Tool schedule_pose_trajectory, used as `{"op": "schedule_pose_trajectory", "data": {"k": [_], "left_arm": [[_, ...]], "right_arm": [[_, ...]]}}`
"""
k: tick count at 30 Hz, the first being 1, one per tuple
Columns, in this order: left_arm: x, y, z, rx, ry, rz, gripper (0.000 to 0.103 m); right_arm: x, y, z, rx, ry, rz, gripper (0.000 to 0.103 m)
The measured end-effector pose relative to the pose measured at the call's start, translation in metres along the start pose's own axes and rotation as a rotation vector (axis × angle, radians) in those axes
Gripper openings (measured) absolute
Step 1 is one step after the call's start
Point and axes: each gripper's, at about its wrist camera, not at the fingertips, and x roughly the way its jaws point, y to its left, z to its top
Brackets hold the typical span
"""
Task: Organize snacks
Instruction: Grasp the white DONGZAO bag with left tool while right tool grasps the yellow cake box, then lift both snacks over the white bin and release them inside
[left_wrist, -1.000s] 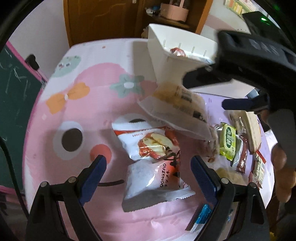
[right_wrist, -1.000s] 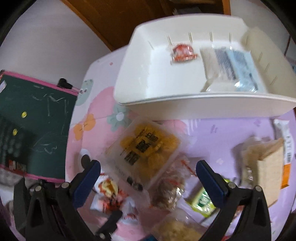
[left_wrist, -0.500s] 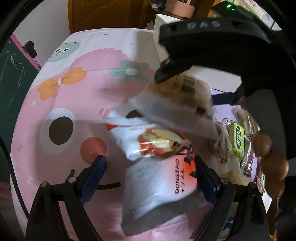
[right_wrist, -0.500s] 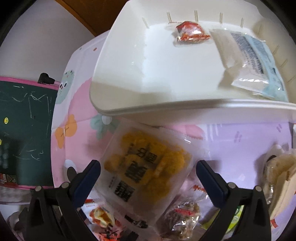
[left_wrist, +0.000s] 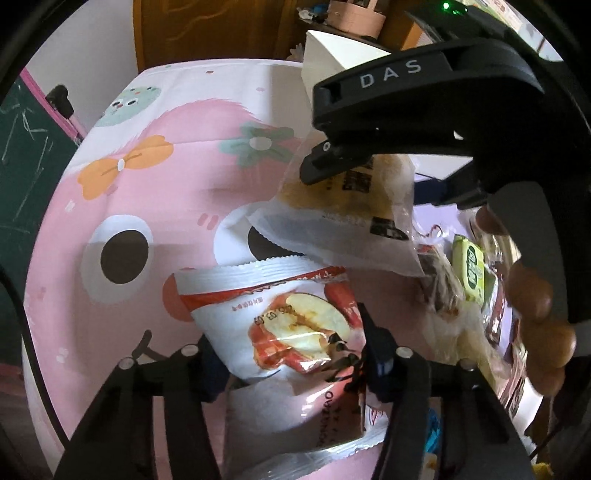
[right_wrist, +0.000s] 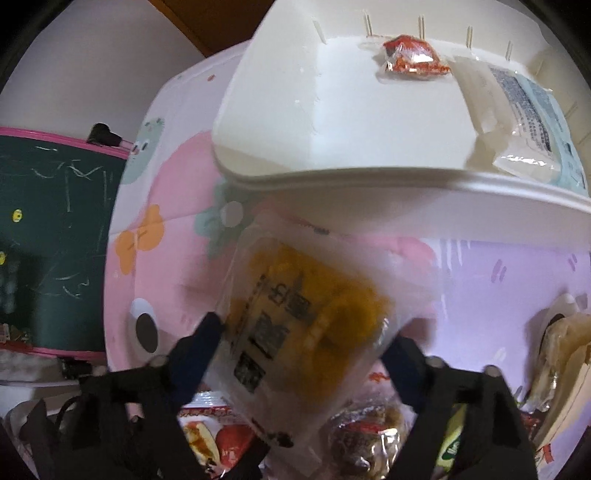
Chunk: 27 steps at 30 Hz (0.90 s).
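Note:
A white and red packet with an apple picture (left_wrist: 280, 317) stands between my left gripper's (left_wrist: 291, 354) fingers. Its jaws are closing and the pads press the packet's sides. My right gripper (right_wrist: 303, 350) is closing on a clear bag of yellow snacks (right_wrist: 306, 310). The bag (left_wrist: 351, 206) hangs tilted above the cloth, pinched at both edges. The white basket (right_wrist: 332, 110) stands just behind it and holds a small red packet (right_wrist: 410, 57) and a pale blue and white packet (right_wrist: 517, 103).
A white and orange packet (left_wrist: 314, 417) lies under the apple packet on the pink cartoon tablecloth (left_wrist: 147, 192). A green packet (left_wrist: 472, 269) and several more snacks lie to the right, by the person's hand (left_wrist: 535, 314). A green chalkboard (right_wrist: 48, 229) stands left of the table.
Both grippers have narrowed from wide open onto their packets. The apple packet has tipped up between the left fingers. The right gripper came down and the yellow snack bag has risen off the pile.

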Motion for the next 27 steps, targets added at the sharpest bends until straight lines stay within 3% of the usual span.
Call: {"op": "schedule_pose_trajectory", "data": {"k": [6,20,27], "left_arm": [[-0.015,-0.001,-0.012,0.027,-0.011,0.012,0.046],[-0.076,-0.053,-0.009,0.175,-0.121,0.037,0.045],[-0.104,-0.074,0.008,0.162,-0.161,0.015,0.045]], "right_arm": [[-0.014,-0.003,-0.016,-0.027,-0.043,0.021,0.064],[-0.125,-0.036,-0.067,-0.060,-0.321,0.169,0.064],[-0.177,-0.070,-0.072,-0.001,-0.390,0.289,0.064]]}}
